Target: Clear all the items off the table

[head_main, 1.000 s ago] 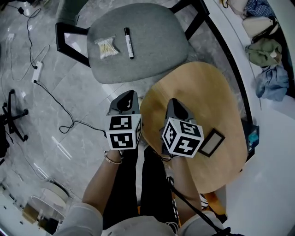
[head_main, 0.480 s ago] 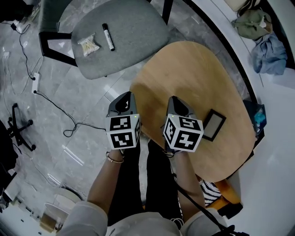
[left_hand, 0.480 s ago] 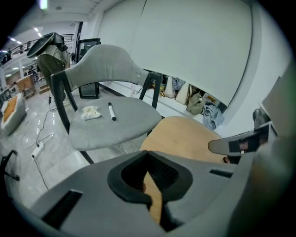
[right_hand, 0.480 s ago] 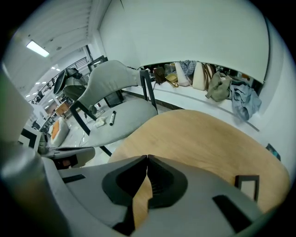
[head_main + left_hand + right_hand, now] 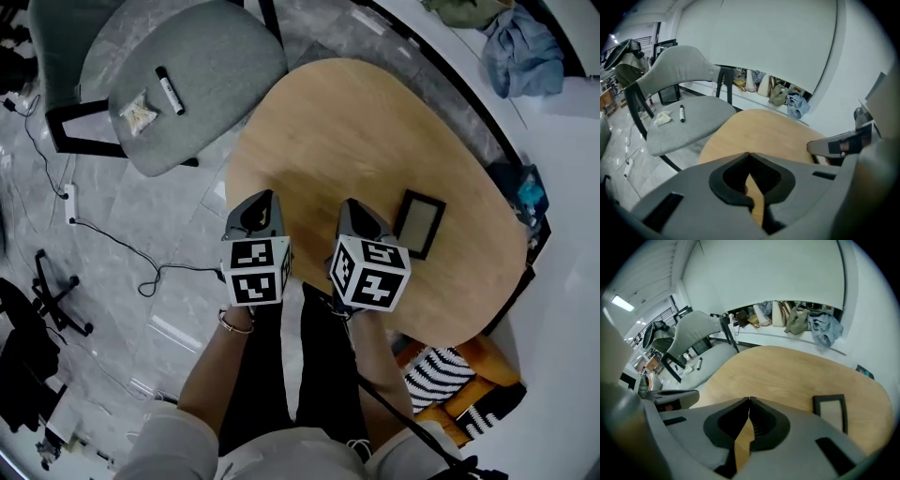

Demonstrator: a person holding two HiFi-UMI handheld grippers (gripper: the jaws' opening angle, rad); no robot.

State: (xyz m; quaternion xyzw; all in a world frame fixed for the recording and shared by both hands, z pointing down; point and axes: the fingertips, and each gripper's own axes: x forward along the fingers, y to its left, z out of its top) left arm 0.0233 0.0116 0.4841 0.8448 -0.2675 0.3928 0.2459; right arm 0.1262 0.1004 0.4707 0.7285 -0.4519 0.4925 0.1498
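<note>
A small black-framed picture frame (image 5: pixel 419 223) (image 5: pixel 830 411) lies flat on the oval wooden table (image 5: pixel 375 122) (image 5: pixel 787 366) (image 5: pixel 759 131). My right gripper (image 5: pixel 349 202) (image 5: pixel 749 399) is shut and empty over the table, just left of the frame. My left gripper (image 5: pixel 262 195) (image 5: pixel 749 153) hangs over the table's near-left edge, its jaws together with nothing in them. A black marker (image 5: pixel 170 91) (image 5: pixel 682 113) and a small pale packet (image 5: pixel 137 111) (image 5: pixel 662 119) rest on the seat of a grey chair (image 5: pixel 206 66) (image 5: pixel 689 122) beyond the table's left end.
Clothes and bags (image 5: pixel 520 52) (image 5: pixel 806 322) pile on the white ledge behind the table. A black cable (image 5: pixel 141 272) runs across the marble floor at left, near an office chair base (image 5: pixel 56 300). A striped item (image 5: pixel 450 370) lies under the table's near edge.
Both grippers have travelled sideways from beside the chair to the table. The left one, earlier over the floor, is now above the table's edge. The frame is now level with the right gripper's tip.
</note>
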